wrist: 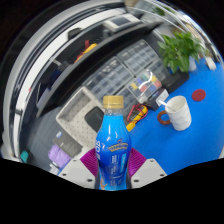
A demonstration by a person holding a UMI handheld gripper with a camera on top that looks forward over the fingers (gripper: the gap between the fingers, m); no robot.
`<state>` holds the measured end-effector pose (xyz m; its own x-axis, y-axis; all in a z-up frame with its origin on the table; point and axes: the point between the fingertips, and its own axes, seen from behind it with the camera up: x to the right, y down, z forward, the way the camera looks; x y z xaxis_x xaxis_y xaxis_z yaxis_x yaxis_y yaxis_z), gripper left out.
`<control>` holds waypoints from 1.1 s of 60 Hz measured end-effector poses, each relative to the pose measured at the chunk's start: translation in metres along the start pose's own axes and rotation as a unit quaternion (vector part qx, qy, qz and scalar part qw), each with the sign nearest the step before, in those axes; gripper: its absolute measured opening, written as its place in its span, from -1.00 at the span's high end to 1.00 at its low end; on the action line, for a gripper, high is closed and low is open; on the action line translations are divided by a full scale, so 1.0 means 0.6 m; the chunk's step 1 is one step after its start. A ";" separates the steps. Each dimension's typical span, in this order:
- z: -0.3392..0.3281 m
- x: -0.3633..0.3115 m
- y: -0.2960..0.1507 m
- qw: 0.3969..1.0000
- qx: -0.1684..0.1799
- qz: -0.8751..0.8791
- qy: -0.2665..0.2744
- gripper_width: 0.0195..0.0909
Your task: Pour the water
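A blue drink bottle with a tan cap and a printed label stands upright between my fingers. My gripper is shut on the blue bottle, with the purple pads pressed against both of its sides. The bottle is lifted above the blue table top and the view is tilted. A white mug stands on the table beyond the bottle to the right, its mouth open towards me.
A green potted plant stands behind the mug. Small orange and yellow items lie on the table next to the bottle. A grey keyboard and desk clutter sit farther back. A red spot marks the table.
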<state>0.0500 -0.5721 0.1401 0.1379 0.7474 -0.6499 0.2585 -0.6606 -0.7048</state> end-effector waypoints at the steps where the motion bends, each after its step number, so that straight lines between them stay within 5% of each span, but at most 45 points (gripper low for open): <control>1: 0.007 0.011 -0.008 1.000 -0.002 0.014 -0.005 0.54; 20: 0.057 0.097 -0.090 0.950 -0.106 0.293 -0.022 0.55; 36: 0.065 0.113 -0.094 0.869 -0.142 0.473 -0.026 0.55; 46: 0.078 0.117 -0.112 0.829 -0.135 0.542 -0.020 0.55; 56: 0.079 0.115 -0.110 0.852 -0.145 0.503 -0.019 0.55; 66: 0.068 0.136 -0.151 0.958 -0.126 0.258 -0.020 0.54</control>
<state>-0.0015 -0.4544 0.1395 0.2741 0.3198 -0.9070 0.3889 -0.8994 -0.1996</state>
